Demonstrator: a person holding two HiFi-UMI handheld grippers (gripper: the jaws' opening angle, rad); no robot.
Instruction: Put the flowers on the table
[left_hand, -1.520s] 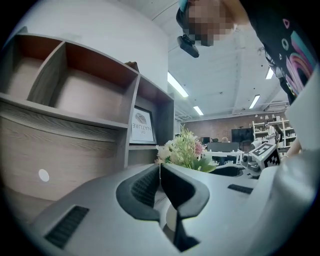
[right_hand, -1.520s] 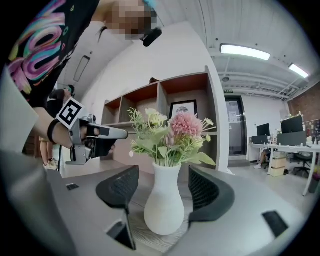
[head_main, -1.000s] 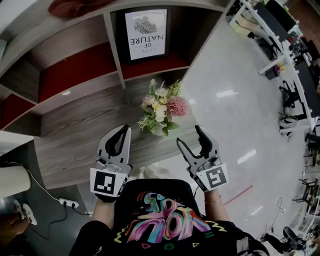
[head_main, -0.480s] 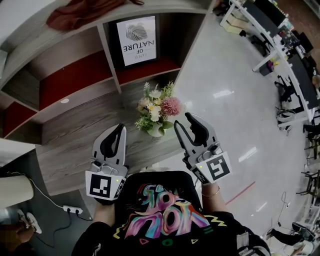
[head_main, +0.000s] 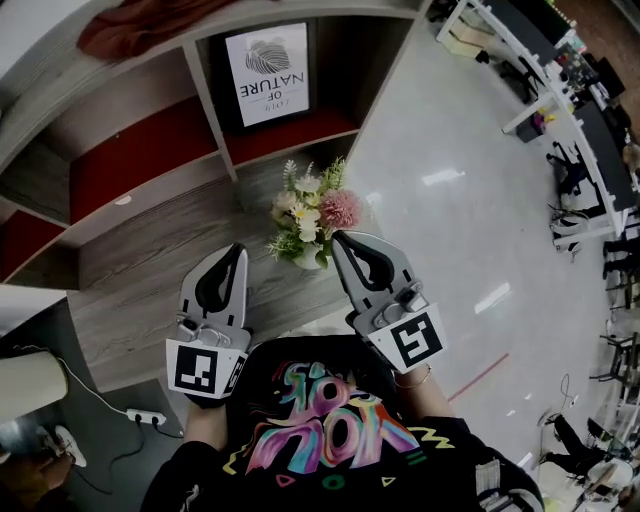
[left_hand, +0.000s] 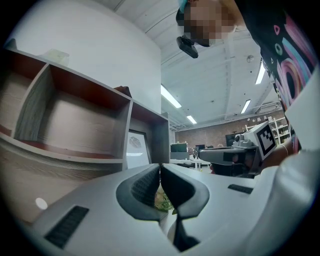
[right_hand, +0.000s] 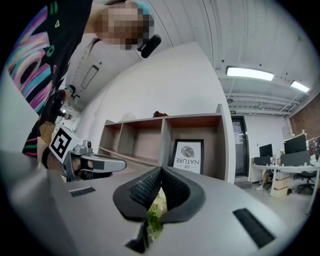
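A bunch of pink, cream and green flowers (head_main: 312, 212) stands in a small white vase (head_main: 308, 260) on the grey wood-grain table (head_main: 150, 270), near its right end. My right gripper (head_main: 338, 238) is shut, its tip right beside the vase on the right; whether it touches I cannot tell. In the right gripper view the fingertips meet (right_hand: 161, 169) with nothing between them, and leaves of the flowers (right_hand: 152, 212) show through the gap behind. My left gripper (head_main: 236, 250) hovers over the table left of the vase, shut and empty (left_hand: 160, 165).
Behind the table rises a shelf unit with red-backed compartments; a framed print (head_main: 266, 73) stands in one, and a dark red cloth (head_main: 130, 25) lies on top. A power strip (head_main: 150, 415) lies on the floor at left. Desks and chairs (head_main: 580, 120) line the far right.
My right gripper's jaws went from wide open to shut while it moved left and forward to the vase. The left gripper has stayed nearly where it was.
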